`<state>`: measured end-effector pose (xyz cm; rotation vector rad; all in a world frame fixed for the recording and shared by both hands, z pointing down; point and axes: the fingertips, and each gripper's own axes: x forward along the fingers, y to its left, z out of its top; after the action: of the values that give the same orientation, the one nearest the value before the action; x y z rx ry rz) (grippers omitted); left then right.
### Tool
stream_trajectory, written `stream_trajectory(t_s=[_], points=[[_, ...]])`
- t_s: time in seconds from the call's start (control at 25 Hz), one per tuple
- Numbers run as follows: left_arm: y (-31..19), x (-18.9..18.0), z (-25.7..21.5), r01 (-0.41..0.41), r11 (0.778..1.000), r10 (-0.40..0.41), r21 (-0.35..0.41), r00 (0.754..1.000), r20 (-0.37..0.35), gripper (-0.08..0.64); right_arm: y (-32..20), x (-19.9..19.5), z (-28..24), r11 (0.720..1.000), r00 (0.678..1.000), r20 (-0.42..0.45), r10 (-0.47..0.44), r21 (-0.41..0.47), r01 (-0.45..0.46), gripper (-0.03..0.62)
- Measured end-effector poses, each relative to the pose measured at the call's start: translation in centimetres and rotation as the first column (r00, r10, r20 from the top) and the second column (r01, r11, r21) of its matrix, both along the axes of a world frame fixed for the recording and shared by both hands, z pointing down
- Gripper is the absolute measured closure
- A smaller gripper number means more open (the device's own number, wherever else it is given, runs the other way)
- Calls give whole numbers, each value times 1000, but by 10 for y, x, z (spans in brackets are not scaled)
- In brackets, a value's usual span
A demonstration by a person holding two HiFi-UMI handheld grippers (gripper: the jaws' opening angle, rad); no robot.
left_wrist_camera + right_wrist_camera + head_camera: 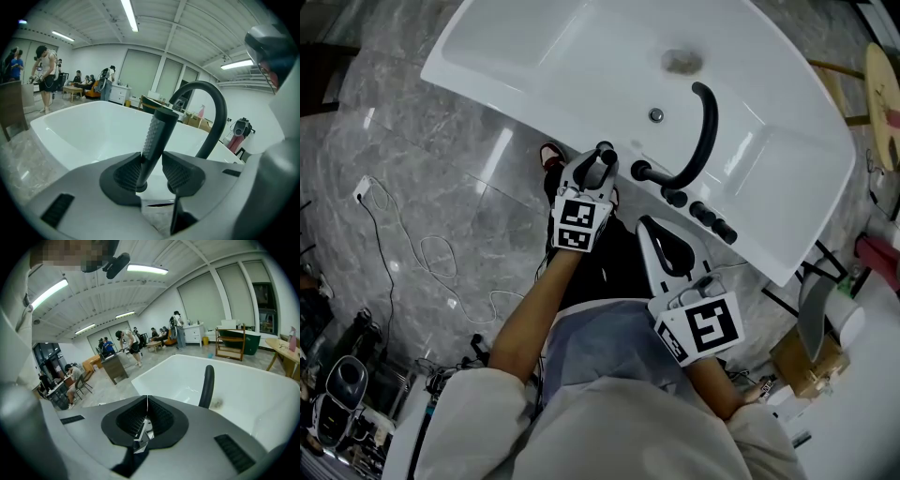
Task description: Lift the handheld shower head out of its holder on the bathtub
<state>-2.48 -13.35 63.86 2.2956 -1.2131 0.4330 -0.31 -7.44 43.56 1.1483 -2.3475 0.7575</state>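
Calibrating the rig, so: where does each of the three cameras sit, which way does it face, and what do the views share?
Head view: on the head, steeply down on the bathtub; forearms, left gripper, right gripper show.
Left gripper view: on that gripper, across the tub; open jaws flank the shower head.
Right gripper view: on that gripper, across the tub; shut jaws.
Shared: the black faucet, in all three.

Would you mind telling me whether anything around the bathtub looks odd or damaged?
A brownish smudge marks the white bathtub's floor beyond the black arched spout; it looks like dirt or wear. Nothing else stands out.
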Motion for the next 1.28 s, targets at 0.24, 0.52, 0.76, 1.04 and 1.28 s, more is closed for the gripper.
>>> stream_trajectory(t_s=[0.24,0.52,0.76,1.04,1.28], points=[[-10,3,8,-3,1000,3,-3,1000,10,431,-4,-2,2,1000,1000,-4,3,-8,-3,574],[-12,7,25,-32,999,33,-17,998,45,430,-3,-1,6,1000,1000,-12,10,-21,-10,574],[-12,7,31,-21,1000,22,-21,999,47,426,0,-3,6,1000,1000,-17,12,-20,-12,574],[-18,10,39,-12,999,13,-35,999,50,426,4,-4,6,1000,1000,-25,9,-25,-9,574],[-17,5,41,1,1000,1,-26,997,73,426,8,-3,9,1000,999,-31,15,-26,-16,574]])
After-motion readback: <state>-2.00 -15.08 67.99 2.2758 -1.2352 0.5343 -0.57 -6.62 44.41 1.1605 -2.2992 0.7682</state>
